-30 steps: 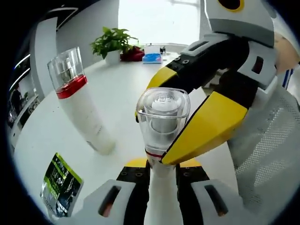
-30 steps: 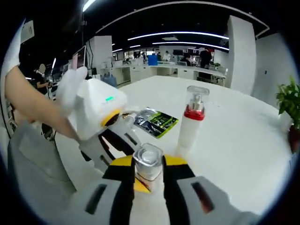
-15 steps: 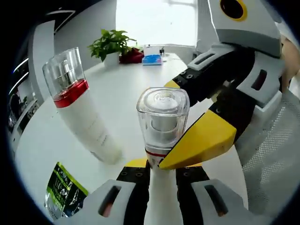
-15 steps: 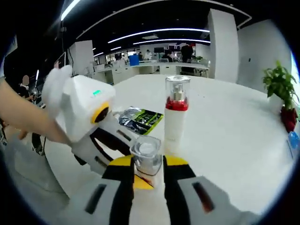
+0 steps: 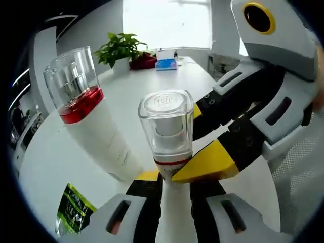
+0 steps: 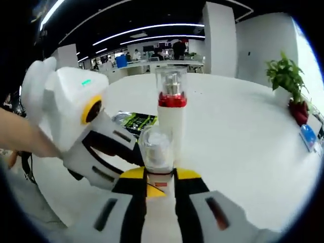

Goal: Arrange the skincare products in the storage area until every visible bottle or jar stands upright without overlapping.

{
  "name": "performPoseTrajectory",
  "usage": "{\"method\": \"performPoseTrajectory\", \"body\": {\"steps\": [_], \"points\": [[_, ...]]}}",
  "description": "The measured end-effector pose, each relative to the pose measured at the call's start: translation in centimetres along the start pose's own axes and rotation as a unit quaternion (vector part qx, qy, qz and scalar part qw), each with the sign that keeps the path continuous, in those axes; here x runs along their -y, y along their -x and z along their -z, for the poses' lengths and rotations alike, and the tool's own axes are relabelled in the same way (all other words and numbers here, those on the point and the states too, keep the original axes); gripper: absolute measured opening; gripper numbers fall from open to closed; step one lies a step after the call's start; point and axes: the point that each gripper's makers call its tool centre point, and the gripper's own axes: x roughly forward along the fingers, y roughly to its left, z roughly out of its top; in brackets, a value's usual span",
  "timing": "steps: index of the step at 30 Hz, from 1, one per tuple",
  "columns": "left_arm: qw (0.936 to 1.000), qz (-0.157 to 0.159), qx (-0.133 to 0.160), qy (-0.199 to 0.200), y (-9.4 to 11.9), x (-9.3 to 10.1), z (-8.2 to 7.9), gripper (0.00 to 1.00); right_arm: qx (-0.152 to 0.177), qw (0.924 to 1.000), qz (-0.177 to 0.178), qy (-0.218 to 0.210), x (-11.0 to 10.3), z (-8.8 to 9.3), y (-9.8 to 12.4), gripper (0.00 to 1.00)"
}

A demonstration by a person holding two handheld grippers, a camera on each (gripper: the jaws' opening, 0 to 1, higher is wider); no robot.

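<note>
Since a second earlier, both cameras had swung so that the standing bottle (image 5: 93,124) loomed closer and larger, and the green sachet (image 5: 73,210) had slid toward the lower edge of the left gripper view; the grasp itself had not changed. Between the jaws of the left gripper (image 5: 175,195) the held bottle (image 5: 167,134) remained clamped at its white neck, its clear square cap and thin red band rising just above the fingertips. The right gripper (image 6: 159,190) was closed on the same bottle (image 6: 157,152) from the opposite side, its yellow-tipped fingers (image 5: 210,162) pressed against the red band in the left gripper view, where its black and white body stretched away to the right of the left fingers. In the right gripper view the left gripper's white housing came in from the left, with a person's forearm (image 6: 23,139) behind it. Just beyond the held bottle, to the left of the left fingers, the second bottle stood upright on the white table (image 6: 243,131), apart from the held one. The sachet lay flat on the table further out, behind that bottle in the right gripper view. Far across the table stood a potted plant (image 5: 119,48) and a small blue item (image 5: 166,63).
</note>
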Motion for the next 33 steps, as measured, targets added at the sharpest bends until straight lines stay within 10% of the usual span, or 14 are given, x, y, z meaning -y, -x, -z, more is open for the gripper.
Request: {"method": "performPoseTrajectory", "body": {"steps": [33], "points": [[0.9978,-0.043,-0.031,0.041,3.7,-1.4,3.0,0.33,0.023,0.9968,0.073,-0.024,1.3,-1.1,-2.0,0.19]]}}
